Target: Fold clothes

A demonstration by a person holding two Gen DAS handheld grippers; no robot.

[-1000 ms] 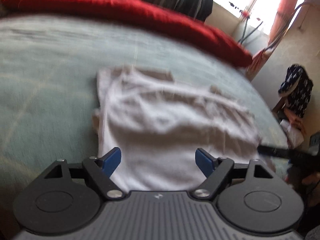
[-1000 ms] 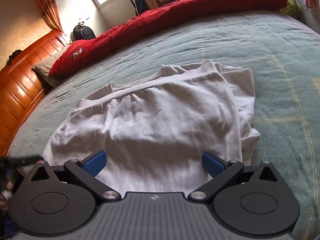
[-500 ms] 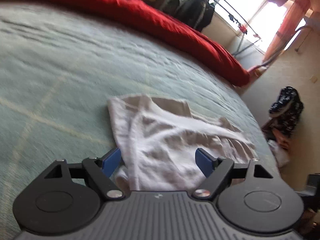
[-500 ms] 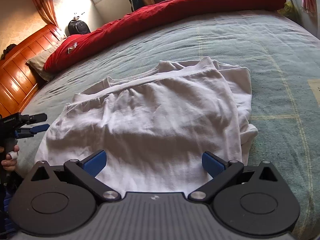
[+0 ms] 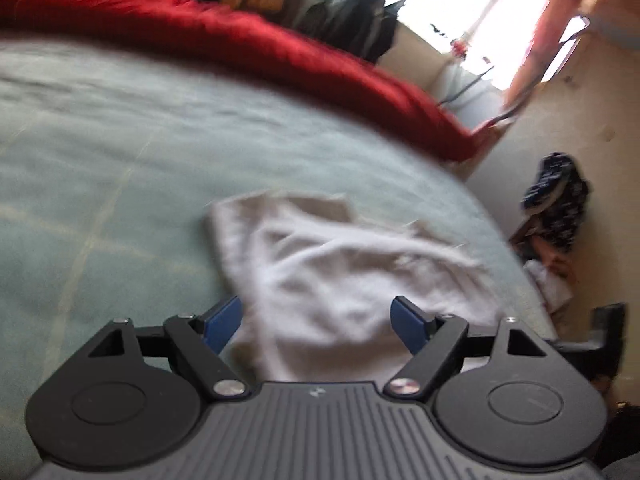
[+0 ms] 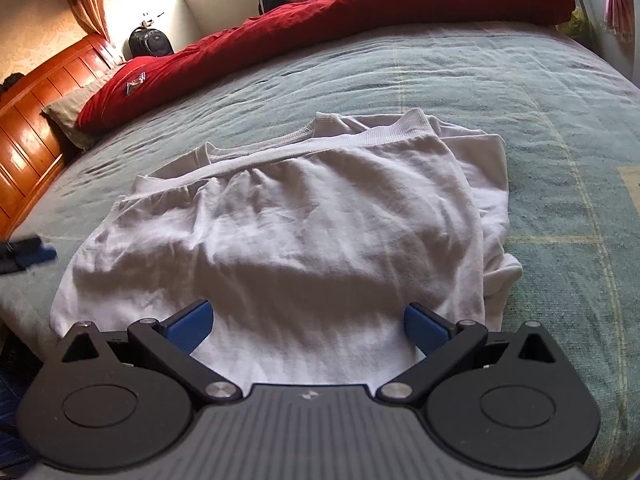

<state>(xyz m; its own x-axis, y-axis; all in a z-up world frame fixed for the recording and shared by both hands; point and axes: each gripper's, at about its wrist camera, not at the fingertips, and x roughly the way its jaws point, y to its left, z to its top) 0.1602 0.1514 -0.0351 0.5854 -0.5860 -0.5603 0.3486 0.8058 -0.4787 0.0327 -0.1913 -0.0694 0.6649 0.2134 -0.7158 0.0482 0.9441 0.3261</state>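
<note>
A white sweatshirt (image 6: 296, 224) lies partly folded on the green bedspread (image 6: 520, 92), its ribbed hem doubled over toward the far side. The right gripper (image 6: 306, 324) hovers over the garment's near edge, jaws wide open and empty. In the blurred left wrist view the same white sweatshirt (image 5: 344, 264) lies ahead, and the left gripper (image 5: 318, 320) stands open over its near part with nothing between the blue pads. The left gripper's blue fingertips (image 6: 38, 254) show at the far left edge of the right wrist view, beside the garment.
A red duvet (image 6: 360, 12) runs along the far side of the bed. A wooden headboard (image 6: 28, 112) and a pillow (image 6: 68, 112) are at the left. Dark patterned clothes (image 5: 560, 204) lie on the floor by the wall. Hanging clothes (image 5: 352, 12) stand near the window.
The left wrist view swung across the bed, away from the sweatshirt and back; the garment sits farther off than a second ago. The right gripper barely moved. The sweatshirt lies unchanged.
</note>
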